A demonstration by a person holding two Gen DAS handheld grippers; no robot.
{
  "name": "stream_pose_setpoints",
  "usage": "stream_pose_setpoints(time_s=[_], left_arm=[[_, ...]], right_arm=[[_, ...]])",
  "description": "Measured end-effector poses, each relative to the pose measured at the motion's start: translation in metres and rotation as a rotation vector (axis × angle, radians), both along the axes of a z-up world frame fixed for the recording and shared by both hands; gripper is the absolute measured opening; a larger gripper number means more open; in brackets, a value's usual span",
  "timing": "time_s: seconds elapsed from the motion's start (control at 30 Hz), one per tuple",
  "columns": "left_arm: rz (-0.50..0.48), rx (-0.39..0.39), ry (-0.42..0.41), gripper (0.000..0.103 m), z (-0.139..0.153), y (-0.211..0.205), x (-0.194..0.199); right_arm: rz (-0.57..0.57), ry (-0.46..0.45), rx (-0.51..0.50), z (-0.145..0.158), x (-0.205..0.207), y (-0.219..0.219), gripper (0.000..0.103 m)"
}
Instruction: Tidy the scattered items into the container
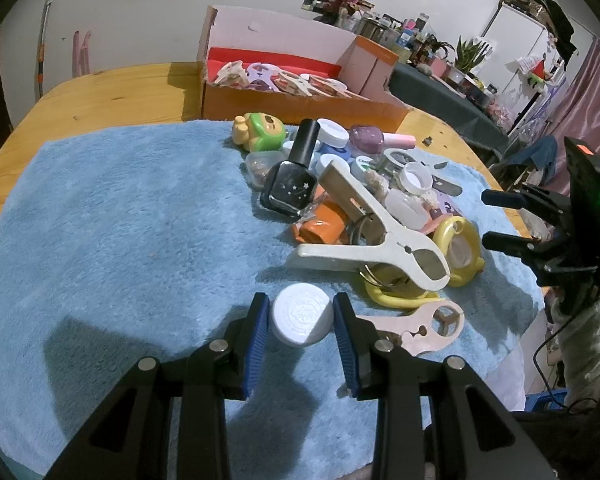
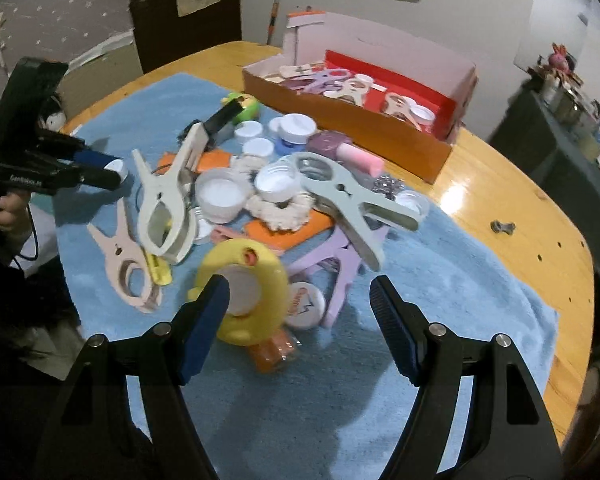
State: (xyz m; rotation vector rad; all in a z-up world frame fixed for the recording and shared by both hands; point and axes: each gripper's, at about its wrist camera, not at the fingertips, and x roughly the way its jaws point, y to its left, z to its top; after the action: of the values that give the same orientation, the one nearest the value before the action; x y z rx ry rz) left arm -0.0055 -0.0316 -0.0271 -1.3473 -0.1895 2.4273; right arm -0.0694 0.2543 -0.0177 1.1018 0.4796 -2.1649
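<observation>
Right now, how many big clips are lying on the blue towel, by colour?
Cream clip: 1
Pink clip: 1
Grey clip: 1
Purple clip: 1
Total: 4

A blue fluffy mat [image 1: 119, 208] covers most of the round wooden table [image 1: 111, 88]. Far right, a dark side table [image 1: 440, 92] is crowded with jars and potted plants, and a white cupboard [image 1: 516, 36] stands behind it, beside a pink curtain [image 1: 588, 96]

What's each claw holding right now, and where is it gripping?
Left claw pinches a white round lid by its opposite side edges. Right claw is open, holding nothing.
</observation>
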Motion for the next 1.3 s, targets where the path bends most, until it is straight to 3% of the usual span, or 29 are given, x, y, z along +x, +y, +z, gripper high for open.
stream_pose_setpoints(time_s=[0.1, 0.23, 0.5, 0.87, 1.3], left_arm=[[-0.007, 0.002, -0.003, 0.035, 0.000, 0.003, -0.001], [-0.016, 0.001, -0.007, 0.035, -0.001, 0.004, -0.003], [-0.013, 0.015, -0.008, 0.035, -0.002, -0.003, -0.001], [0.002, 0.037, -0.009, 0.035, -0.003, -0.019, 0.006], [-0.004, 0.048, -0.011, 0.035, -0.004, -0.021, 0.008]], right_arm=[[0.022, -0.022, -0.022, -0.001, 0.003, -0.004, 0.072], [0.168, -0.051, -0.066, 0.003, 0.033, -0.032, 0.072], [0.365, -0.101, -0.039, -0.007, 0.072, -0.086, 0.072], [0.324, -0.137, 0.012, -0.031, 0.058, -0.098, 0.072], [0.368, -0.177, -0.005, -0.025, 0.073, -0.107, 0.068]])
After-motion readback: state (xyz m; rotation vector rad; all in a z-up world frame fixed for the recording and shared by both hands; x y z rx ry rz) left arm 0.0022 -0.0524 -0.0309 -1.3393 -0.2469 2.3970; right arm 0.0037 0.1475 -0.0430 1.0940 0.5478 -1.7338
